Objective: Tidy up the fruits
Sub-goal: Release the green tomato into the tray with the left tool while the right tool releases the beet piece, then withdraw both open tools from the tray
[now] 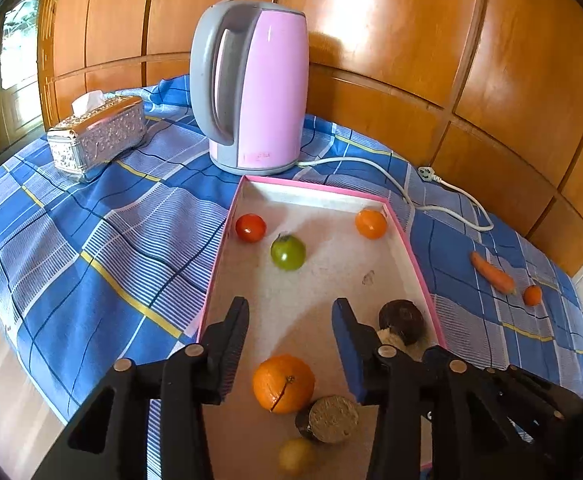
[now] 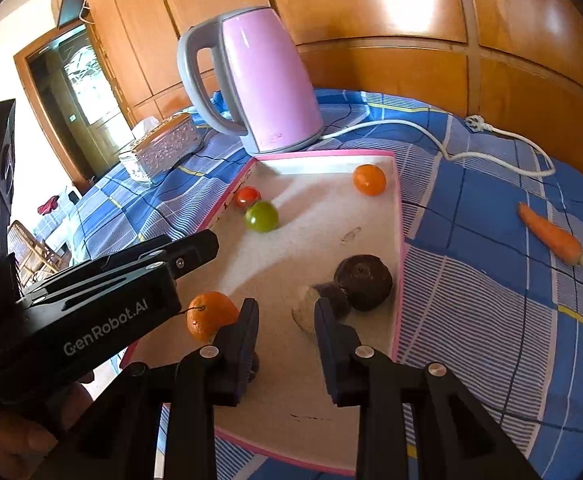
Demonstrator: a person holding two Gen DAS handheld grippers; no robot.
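hovering over the pink-rimmed tray (image 1: pixel 407 248), the left gripper (image 1: pixel 291 312) has its fingers apart with nothing between the pads; the big orange (image 1: pixel 283 383) sits on the tray floor just under and behind the fingertips, at about six o'clock from them in the left wrist view, and appears to be free of the pads. the right gripper (image 2: pixel 287 312) also hangs over the tray, its fingers drawn in to a narrow gap and holding nothing, with only bare tray floor showing between them.

what the coming move likely turns on is the carrot (image 2: pixel 551 238), which lies outside the tray on the blue checked cloth (image 2: pixel 491 300). from the right fingertips it lies at about two o'clock, well apart, its long axis running from ten o'clock to four o'clock with the thick end toward four. a small orange fruit (image 1: pixel 532 294) lies just beside that thick end. the right hand looks the nearer one, since the carrot is on its side of the tray.

already inside the tray are a red tomato (image 1: pixel 250 227), a green tomato (image 1: pixel 288 253), a small orange (image 1: pixel 370 223), a dark round fruit (image 2: pixel 363 280) and a cut dark piece (image 1: pixel 329 418).
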